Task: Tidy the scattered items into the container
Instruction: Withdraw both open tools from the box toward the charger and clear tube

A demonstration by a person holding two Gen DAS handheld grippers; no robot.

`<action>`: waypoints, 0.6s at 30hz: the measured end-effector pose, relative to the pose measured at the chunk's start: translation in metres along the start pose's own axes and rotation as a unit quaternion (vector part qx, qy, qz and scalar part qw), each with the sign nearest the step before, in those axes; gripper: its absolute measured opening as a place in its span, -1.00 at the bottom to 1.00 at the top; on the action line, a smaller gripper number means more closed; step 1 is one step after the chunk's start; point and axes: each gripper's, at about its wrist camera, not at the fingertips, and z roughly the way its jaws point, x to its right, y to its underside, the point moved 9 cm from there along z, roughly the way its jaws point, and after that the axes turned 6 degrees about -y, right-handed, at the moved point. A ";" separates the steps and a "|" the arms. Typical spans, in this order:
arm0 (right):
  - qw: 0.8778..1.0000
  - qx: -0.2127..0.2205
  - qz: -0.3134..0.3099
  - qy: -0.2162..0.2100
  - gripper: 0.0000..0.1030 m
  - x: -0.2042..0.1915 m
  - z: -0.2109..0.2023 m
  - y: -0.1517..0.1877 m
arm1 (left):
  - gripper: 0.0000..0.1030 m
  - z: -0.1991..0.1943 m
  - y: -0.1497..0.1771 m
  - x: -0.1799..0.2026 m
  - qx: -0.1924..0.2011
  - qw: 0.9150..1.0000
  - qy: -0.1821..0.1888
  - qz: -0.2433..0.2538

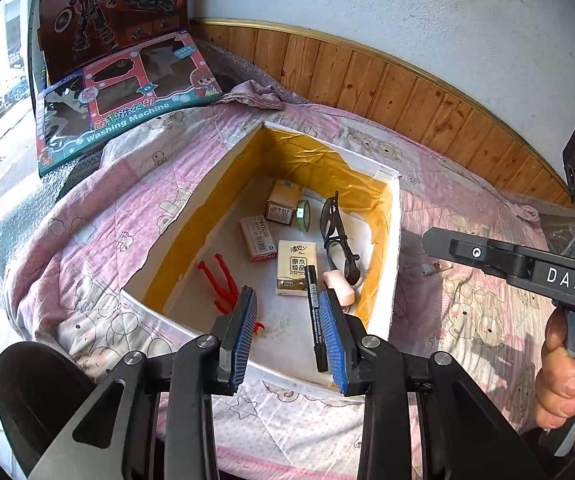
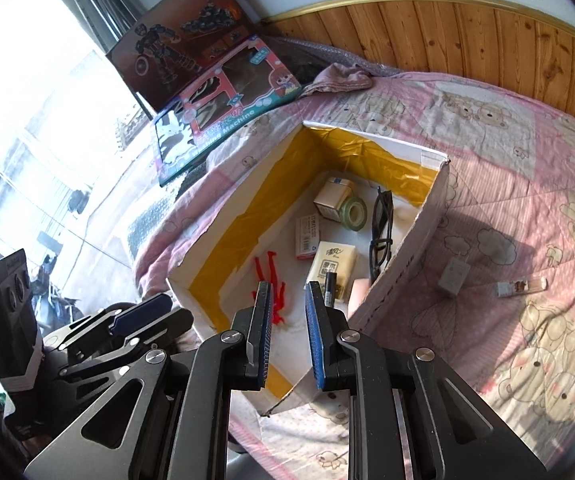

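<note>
Lying on the pink quilt of the bed (image 2: 507, 128), to the right of the white box (image 2: 419, 240), two things are not yet tidied: a small white charger block (image 2: 453, 276) just beside the box's right wall, and further right a slim clear tube (image 2: 521, 286), well clear of that wall. Both look light and rigid. The block seems best taken across its flat faces; the tube looks smooth and may roll or slip, so I would take it across its middle. The soft quilt will give under the fingers, which could make low things awkward to pinch.

Going left to right from the box: beyond its left side lean two toy cartons (image 1: 127, 92) against the window. Inside the box lie a red plastic piece (image 1: 223, 280), small cartons, a tape roll (image 1: 302, 210), a tissue pack (image 1: 296, 266), a black marker (image 1: 314, 312), black glasses (image 1: 333, 224) and a pale pink block (image 1: 341, 286).

The left gripper (image 1: 287, 336) hovers over the box's near edge, fingers spread wide with nothing between them; the marker rests close against the right-hand pad. The right gripper (image 2: 287, 336) hangs above the box's near corner, moderately open and empty. The box's raised right wall stands between it and the loose pieces, so it would have to swing right past that wall.
</note>
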 end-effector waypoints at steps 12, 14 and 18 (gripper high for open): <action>0.997 0.025 0.075 0.008 -0.62 0.066 -0.041 0.064 | -0.17 -0.021 0.023 0.070 0.014 0.996 0.052 0.068; 0.995 0.027 0.093 0.016 -0.62 0.083 -0.046 0.073 | -0.15 -0.019 0.027 0.085 0.009 0.995 0.062 0.077; 0.990 0.033 0.129 0.035 -0.62 0.120 -0.055 0.087 | -0.10 -0.009 0.034 0.116 -0.011 0.992 0.086 0.093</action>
